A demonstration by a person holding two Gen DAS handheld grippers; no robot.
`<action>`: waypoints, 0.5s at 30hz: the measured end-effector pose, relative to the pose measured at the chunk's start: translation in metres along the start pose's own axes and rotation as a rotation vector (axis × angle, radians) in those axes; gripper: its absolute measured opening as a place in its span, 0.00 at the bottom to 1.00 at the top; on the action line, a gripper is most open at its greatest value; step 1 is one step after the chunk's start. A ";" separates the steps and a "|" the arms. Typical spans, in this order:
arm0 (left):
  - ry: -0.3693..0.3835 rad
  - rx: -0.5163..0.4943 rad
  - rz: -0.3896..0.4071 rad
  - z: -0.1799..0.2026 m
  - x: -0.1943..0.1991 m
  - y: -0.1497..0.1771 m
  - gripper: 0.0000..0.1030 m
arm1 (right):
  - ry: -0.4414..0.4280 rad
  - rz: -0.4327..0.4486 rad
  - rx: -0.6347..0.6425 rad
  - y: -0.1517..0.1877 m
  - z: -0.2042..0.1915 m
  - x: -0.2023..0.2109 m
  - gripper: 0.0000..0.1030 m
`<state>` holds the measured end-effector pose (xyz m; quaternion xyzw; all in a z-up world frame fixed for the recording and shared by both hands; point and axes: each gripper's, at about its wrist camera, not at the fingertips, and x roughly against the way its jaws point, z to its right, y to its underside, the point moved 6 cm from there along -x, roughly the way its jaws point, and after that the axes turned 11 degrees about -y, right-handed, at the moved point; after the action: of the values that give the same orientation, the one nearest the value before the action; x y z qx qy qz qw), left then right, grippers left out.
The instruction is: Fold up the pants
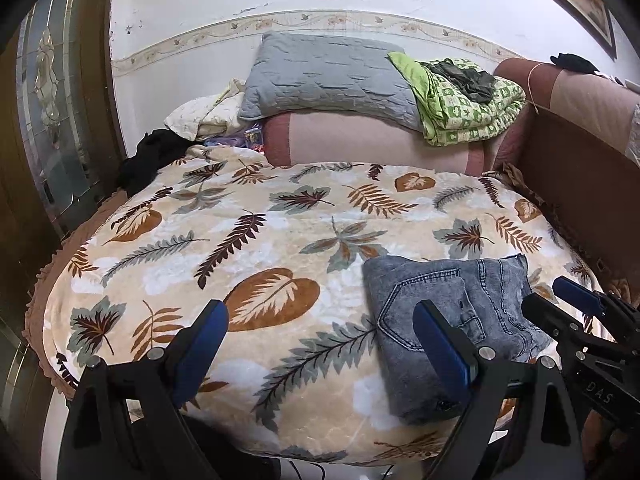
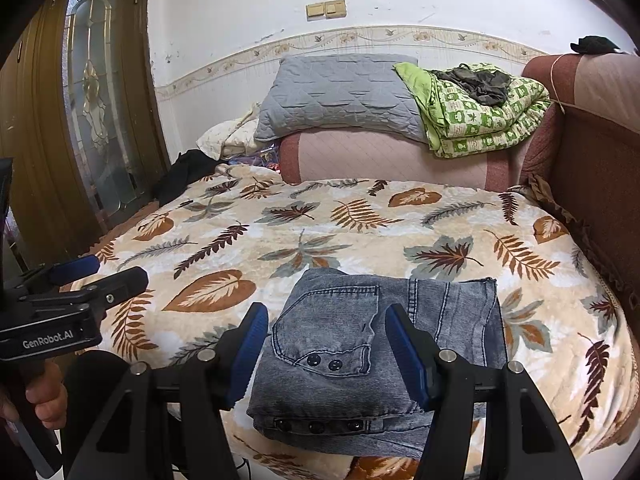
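Both wrist views over bed (image 1: 280, 216)

One pair of folded grey-blue jeans (image 2: 384, 344) on one leaf-print blanket (image 2: 360, 232). Two grippers: left gripper (image 1: 320, 344), right gripper (image 2: 326, 344), each with two blue-padded fingers, so four blue pads in all. One back pocket showing on the jeans, two dark snaps on its flap, three more snaps along the near edge. One grey quilted pillow (image 2: 340, 96). One green patterned quilt (image 2: 488, 120), bundled, with one dark garment (image 2: 476, 84) on top. One pale crumpled cloth (image 2: 228, 140). One black cloth (image 2: 184, 176) at the blanket's far left corner. Two wall switches (image 2: 326, 9). One glass-panelled door (image 2: 96, 96). One hand (image 2: 46, 398) in view.
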<state>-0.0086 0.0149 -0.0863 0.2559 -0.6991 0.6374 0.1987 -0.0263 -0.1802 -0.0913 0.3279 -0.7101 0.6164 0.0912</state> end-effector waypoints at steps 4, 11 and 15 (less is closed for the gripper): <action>0.006 -0.004 -0.003 0.001 -0.001 0.000 0.91 | 0.000 0.000 0.001 0.000 0.000 0.000 0.63; 0.010 -0.012 -0.003 0.003 0.000 0.001 0.91 | 0.000 0.000 0.003 0.000 -0.001 -0.001 0.63; 0.010 -0.010 -0.005 0.003 0.000 0.001 0.91 | 0.000 0.001 -0.001 -0.001 -0.001 -0.002 0.63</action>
<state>-0.0087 0.0123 -0.0875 0.2533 -0.7005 0.6349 0.2050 -0.0245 -0.1784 -0.0911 0.3276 -0.7105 0.6160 0.0909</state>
